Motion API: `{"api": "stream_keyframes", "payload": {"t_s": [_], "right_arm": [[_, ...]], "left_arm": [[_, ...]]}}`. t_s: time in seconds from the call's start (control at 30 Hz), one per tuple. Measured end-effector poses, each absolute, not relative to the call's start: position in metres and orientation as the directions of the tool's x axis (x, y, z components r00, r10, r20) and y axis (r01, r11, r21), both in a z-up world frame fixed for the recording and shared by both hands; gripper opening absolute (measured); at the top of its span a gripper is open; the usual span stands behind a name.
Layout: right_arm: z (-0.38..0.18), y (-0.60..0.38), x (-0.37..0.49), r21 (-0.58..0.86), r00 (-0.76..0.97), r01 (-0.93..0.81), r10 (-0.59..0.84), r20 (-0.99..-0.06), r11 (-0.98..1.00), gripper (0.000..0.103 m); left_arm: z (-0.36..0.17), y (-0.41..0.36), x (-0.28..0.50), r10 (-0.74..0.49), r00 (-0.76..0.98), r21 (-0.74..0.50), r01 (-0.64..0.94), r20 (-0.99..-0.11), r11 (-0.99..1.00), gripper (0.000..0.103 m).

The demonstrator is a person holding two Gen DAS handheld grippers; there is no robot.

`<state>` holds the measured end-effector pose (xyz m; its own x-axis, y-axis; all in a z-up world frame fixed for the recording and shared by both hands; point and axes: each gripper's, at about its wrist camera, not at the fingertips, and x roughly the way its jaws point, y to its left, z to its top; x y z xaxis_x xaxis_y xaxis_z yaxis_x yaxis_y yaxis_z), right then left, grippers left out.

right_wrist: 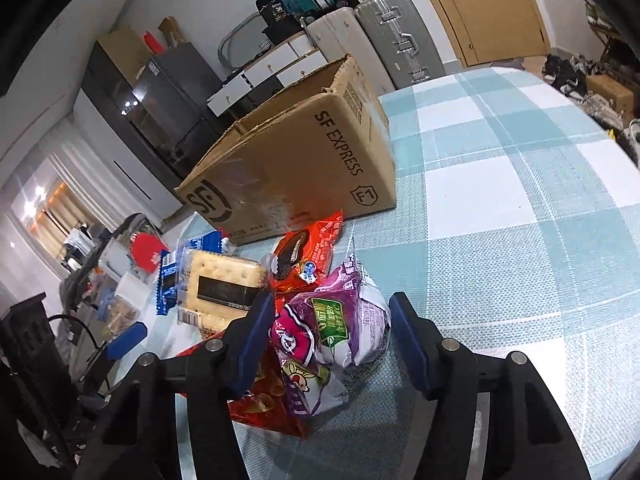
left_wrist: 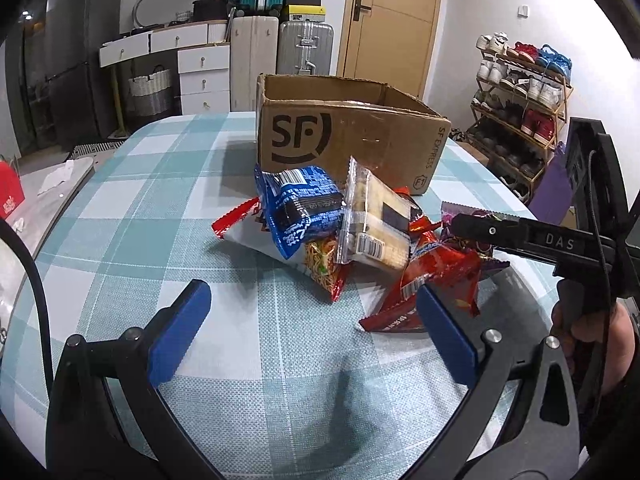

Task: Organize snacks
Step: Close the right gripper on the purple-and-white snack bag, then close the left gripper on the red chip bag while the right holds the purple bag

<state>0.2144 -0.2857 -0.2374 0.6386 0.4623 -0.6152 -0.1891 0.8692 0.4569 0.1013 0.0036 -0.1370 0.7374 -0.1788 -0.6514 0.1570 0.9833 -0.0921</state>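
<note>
A pile of snack packets lies on the checked tablecloth in front of an open SF cardboard box [left_wrist: 344, 128] [right_wrist: 296, 160]. The pile holds a blue packet [left_wrist: 300, 208], a clear cracker pack [left_wrist: 376, 224] [right_wrist: 220, 284], a noodle bag [left_wrist: 320, 264], red bags [left_wrist: 432, 280] [right_wrist: 308, 256] and a purple packet [right_wrist: 340, 324]. My left gripper [left_wrist: 312, 320] is open, low over the cloth just before the pile. My right gripper [right_wrist: 328, 340] is open with its fingers either side of the purple packet; it shows in the left wrist view [left_wrist: 476, 226] at the pile's right.
Beyond the table stand suitcases [left_wrist: 304, 48], white drawers [left_wrist: 200, 76], a door [left_wrist: 392, 20] and a shoe rack [left_wrist: 520, 112]. A red box [left_wrist: 10, 196] sits on a side surface at the left. The table edge curves close on the left and right.
</note>
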Motion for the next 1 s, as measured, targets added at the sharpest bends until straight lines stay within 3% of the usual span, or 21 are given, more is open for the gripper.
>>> {"api": "stream_keyframes", "payload": {"t_s": [0.1, 0.17, 1.0], "right_arm": [[-0.237, -0.289, 0.212, 0.46, 0.649, -0.178, 0.455, -0.609, 0.87, 0.058], [-0.236, -0.294, 0.209, 0.477, 0.665, -0.175, 0.461, -0.588, 0.861, 0.05], [-0.209, -0.325, 0.149, 0.459, 0.792, -0.198, 0.417, -0.445, 0.866, 0.046]], "left_arm": [[-0.139, 0.004, 0.103, -0.175, 0.731, -0.096, 0.15, -0.659, 0.984, 0.102], [-0.141, 0.005, 0.104, -0.175, 0.728, -0.1, 0.146, -0.663, 0.984, 0.102], [-0.146, -0.012, 0.106, -0.153, 0.729, -0.025, 0.183, -0.667, 0.983, 0.102]]}}
